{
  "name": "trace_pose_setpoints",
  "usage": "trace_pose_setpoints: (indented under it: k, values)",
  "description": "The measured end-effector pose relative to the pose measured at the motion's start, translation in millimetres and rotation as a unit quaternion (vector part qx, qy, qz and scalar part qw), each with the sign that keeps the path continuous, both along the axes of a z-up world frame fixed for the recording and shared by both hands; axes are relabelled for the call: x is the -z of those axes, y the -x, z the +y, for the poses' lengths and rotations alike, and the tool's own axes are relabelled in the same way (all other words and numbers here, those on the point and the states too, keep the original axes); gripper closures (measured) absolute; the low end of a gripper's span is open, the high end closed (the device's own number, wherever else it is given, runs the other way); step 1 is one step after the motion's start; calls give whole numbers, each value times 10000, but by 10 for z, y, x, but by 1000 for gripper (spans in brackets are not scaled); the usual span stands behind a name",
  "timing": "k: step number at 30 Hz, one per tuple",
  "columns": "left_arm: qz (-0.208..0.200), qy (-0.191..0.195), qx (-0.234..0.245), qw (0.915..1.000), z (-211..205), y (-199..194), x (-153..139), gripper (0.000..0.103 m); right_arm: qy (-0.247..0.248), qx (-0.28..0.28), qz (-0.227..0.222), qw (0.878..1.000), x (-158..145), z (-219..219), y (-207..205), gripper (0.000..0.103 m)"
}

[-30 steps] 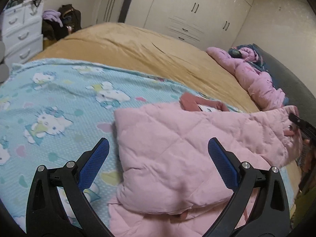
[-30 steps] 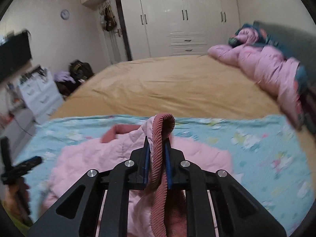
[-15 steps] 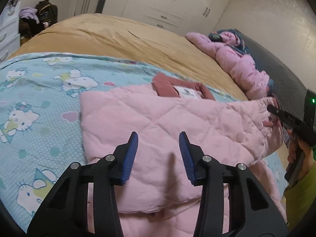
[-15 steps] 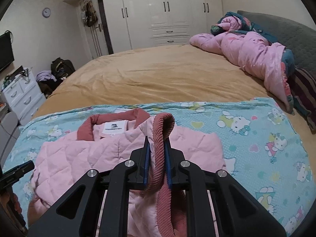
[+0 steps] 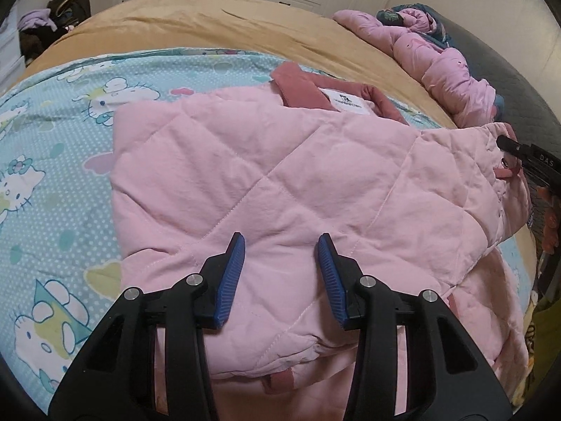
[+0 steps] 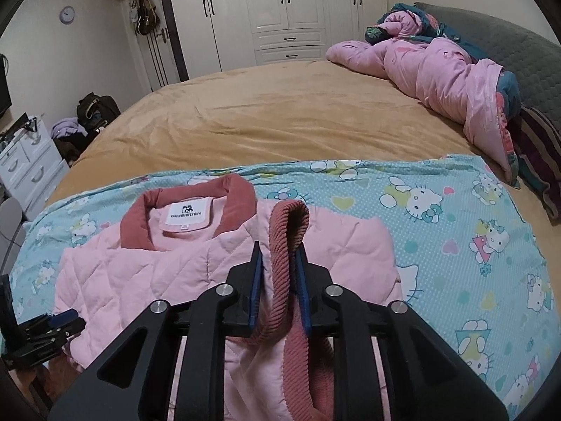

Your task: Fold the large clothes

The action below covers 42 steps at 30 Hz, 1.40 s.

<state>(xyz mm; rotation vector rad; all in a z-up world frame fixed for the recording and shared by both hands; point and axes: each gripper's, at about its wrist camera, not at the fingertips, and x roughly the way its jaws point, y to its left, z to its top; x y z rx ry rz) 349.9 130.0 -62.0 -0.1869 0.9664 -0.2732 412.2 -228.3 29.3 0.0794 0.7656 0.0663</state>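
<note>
Left wrist view: the pink quilted jacket [image 5: 273, 161] lies on the cartoon-print sheet [image 5: 56, 182] spread over the bed [image 5: 224, 31], collar [image 5: 305, 87] away from the camera, one side already folded across the body. The left gripper [image 5: 280, 277] hangs over the near edge of that folded panel with its jaws partly apart — nothing between the blue pads [image 5: 231, 273], which do not press on the cloth. At the right edge the right gripper [image 5: 526, 154] sits at the sleeve end.

Right wrist view: the right gripper [image 6: 278, 287] has the ribbed cuff [image 6: 289, 235] of the sleeve standing up between its pads; its jaws have just been opening a little, and the cuff now looks loosely held rather than clamped, so I judge it being let go.

To do this step well, the cuff should be laid flat on the jacket body before the jaws part fully, or it may spring back off the fold. The left gripper would do best to pinch both layers at the hem edge — not the top layer alone — so the next fold towards the collar carries the whole stack evenly.
</note>
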Motion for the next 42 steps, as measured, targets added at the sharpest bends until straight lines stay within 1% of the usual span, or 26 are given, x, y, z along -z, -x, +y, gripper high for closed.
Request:
trace_pose_setpoints:
  k: [1, 2, 3, 4, 6, 8, 10, 11, 12, 13, 16, 17, 18, 23, 25, 27, 29, 31, 32, 36, 38, 40, 42]
  values:
    - [-1, 4, -5, 10000, 0, -6, 5, 68, -2, -2, 28, 10000, 4, 1, 2, 80]
    - [6, -5, -8, 10000, 2, -9, 15, 68, -19, -21, 67, 10000, 13, -1, -3, 70]
    - [20, -2, -13, 10000, 5, -16, 18, 68, -34, -25, 76, 10000, 16, -4, 1, 64]
    - [32, 7, -16, 10000, 11, -23, 31, 68, -4, 7, 60, 10000, 3, -3, 15, 63]
    - [63, 30, 0, 10000, 26, -37, 50, 68, 108, 84, -39, 9999, -51, 4, 60, 52]
    - [86, 83, 13, 9999, 39, -50, 65, 68, 250, 208, -238, 9992, -141, 17, 134, 51]
    - [98, 96, 5, 9999, 49, -58, 80, 68, 267, 242, -408, 9985, -221, 44, 205, 50]
    - [98, 83, 6, 9999, 49, -57, 87, 68, 183, 151, -460, 9987, -250, 87, 247, 45]
    - [94, 68, 9, 9999, 49, -60, 89, 68, 92, 25, -447, 9990, -258, 133, 266, 38]
    - [95, 65, 11, 9999, 49, -61, 90, 68, 22, -128, -403, 9991, -257, 195, 277, 36]
    - [96, 66, 13, 9999, 35, -58, 90, 68, 27, -730, -188, 9972, -165, 496, 307, 35]
    - [92, 62, 12, 9999, 36, -57, 90, 68, 82, -822, -117, 9965, -130, 569, 303, 33]
    - [90, 57, 16, 9999, 28, -54, 92, 68, 162, -918, -22, 9956, -72, 663, 297, 26]
    - [90, 54, 19, 9999, 20, -56, 93, 68, 215, -1258, 288, 9914, 160, 977, 310, 22]
    - [85, 50, 23, 9999, 26, -56, 94, 68, 312, -1328, 428, 9897, 267, 1073, 295, 20]
    - [89, 61, 23, 9999, 29, -60, 90, 68, 355, -1359, 586, 9884, 370, 1116, 286, 19]
    - [92, 59, 19, 9999, 25, -59, 93, 68, 293, -1288, 871, 9874, 507, 1105, 246, 18]
    - [89, 60, 21, 9999, 27, -58, 93, 68, 383, -1176, 1140, 9857, 666, 1086, 209, 13]
    - [90, 61, 24, 9999, 28, -59, 92, 68, 418, -1157, 1201, 9851, 732, 1081, 205, 11]
    - [78, 2, 58, 10000, 3, -44, 99, 68, 266, -1081, 1260, 9858, 995, 1040, 171, 7]
    - [75, -24, 70, 9999, -14, -37, 100, 68, 204, -1027, 1192, 9873, 1034, 1007, 170, 7]
    - [78, -33, 74, 9999, -25, -34, 99, 68, 318, -1013, 1143, 9877, 1049, 1035, 190, 7]
    - [78, -24, 71, 9999, -24, -34, 96, 68, 303, -991, 1183, 9875, 1026, 1033, 176, 7]
